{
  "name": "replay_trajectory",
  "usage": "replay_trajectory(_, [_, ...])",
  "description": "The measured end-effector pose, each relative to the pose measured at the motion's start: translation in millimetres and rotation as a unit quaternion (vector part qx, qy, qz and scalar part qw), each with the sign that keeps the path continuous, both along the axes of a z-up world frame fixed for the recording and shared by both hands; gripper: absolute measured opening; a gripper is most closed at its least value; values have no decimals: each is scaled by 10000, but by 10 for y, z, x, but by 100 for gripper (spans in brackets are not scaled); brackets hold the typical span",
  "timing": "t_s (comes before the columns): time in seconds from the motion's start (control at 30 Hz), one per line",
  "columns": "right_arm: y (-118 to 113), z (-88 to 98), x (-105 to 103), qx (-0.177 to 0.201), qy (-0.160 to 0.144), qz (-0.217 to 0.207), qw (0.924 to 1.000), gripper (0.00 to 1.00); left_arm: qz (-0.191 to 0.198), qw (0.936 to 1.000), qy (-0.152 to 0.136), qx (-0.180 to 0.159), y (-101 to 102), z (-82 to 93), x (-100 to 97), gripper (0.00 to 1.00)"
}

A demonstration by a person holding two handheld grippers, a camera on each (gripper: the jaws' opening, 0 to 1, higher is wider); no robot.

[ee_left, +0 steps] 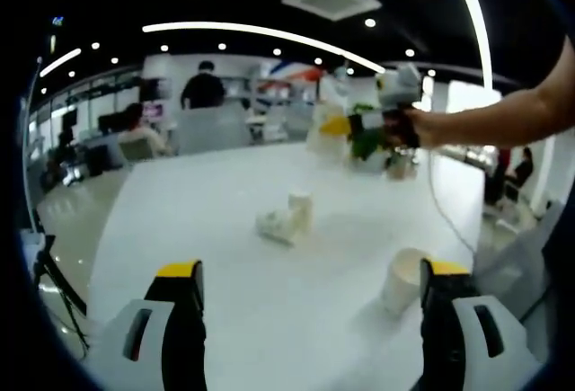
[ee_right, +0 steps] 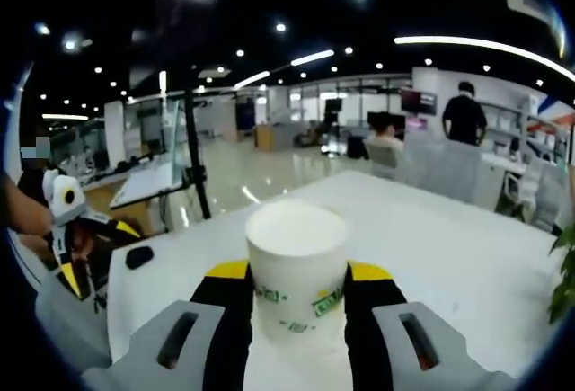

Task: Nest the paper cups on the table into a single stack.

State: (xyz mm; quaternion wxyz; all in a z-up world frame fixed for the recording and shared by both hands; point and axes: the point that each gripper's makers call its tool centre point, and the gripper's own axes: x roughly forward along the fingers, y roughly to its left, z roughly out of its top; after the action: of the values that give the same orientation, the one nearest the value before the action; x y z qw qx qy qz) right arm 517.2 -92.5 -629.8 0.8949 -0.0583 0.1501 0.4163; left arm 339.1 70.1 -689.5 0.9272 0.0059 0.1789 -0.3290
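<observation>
Paper cup (ee_right: pixel 296 270) between right hand-held gripper (ee_right: pixel 297 294) jaws.

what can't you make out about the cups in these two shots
- Left gripper view: the pale cups mid-table are blurred; their count and which lie tipped are unclear.
- Left gripper view: the white paper cup at the right jaw is partly hidden by that jaw.
- Right gripper view: the white green-printed paper cup has its base cut off behind the jaws.

Bright ceiling strips (ee_left: pixel 269 31) glare overhead; fisheye edges bend, distance blurs.
</observation>
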Motion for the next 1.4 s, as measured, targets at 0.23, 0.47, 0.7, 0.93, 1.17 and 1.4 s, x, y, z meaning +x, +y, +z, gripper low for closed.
replay_trajectory(0.23, [21,-2,-88,-17,11,69,10000,36,-23,10000,-17,21,0,15,-20,98])
replay_trajectory(0.47, [46,47,-182,-20,-14,126,9999,36,-28,10000,-26,27,14,29,-42,98])
replay_trajectory(0.7, [50,65,-255,44,90,145,9998,36,-22,10000,2,20,10,29,-67,98])
replay_trajectory(0.93, [84,92,-359,-55,38,269,9996,36,-30,10000,-25,12,10,77,-75,98])
replay_trajectory(1.17, [117,101,-461,-34,46,337,9994,36,32,9998,-132,-117,8,190,-31,98])
replay_trajectory(1.4, [157,106,-634,27,87,433,9990,36,-15,9997,-203,-127,-28,234,-37,98])
